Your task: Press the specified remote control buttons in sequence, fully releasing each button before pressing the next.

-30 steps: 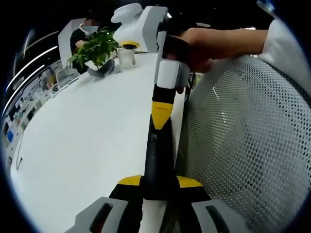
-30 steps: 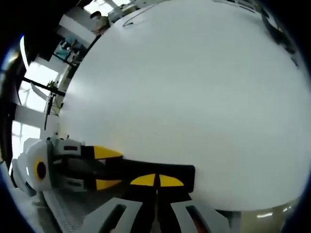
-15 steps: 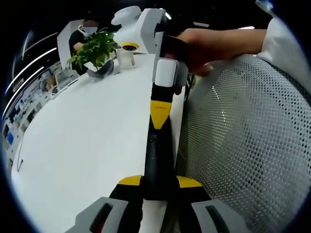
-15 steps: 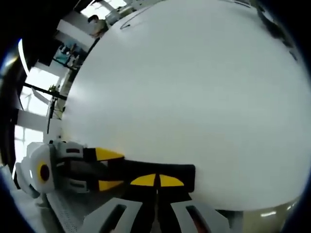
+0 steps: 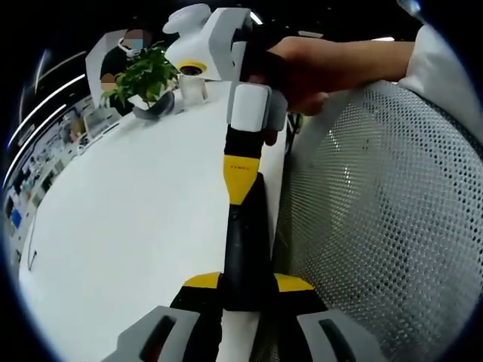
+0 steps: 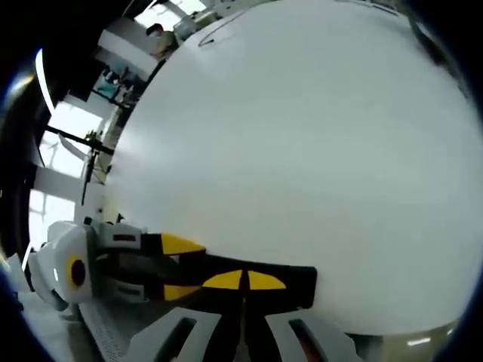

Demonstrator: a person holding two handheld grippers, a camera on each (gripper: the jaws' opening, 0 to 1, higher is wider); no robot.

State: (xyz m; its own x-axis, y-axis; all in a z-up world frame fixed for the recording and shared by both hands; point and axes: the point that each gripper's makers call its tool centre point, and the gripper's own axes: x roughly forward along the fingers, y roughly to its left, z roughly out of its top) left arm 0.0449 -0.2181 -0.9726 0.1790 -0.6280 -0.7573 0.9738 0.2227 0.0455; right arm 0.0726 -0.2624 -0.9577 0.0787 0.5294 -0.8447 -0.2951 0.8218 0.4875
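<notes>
Left claw (image 5: 243,283) clamped on slim black remote (image 5: 245,249); right claw (image 6: 243,280) closed, pressing it.

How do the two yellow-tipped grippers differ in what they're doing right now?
The left gripper has its jaws apart, clamped on either side of the black remote. The right gripper has its jaws closed together, with the tip resting on the remote's top face. Both have yellow tips and meet at the same remote.

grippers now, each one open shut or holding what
Left gripper: shut on the black remote.
Right gripper: shut, pressing down on the same remote.
</notes>
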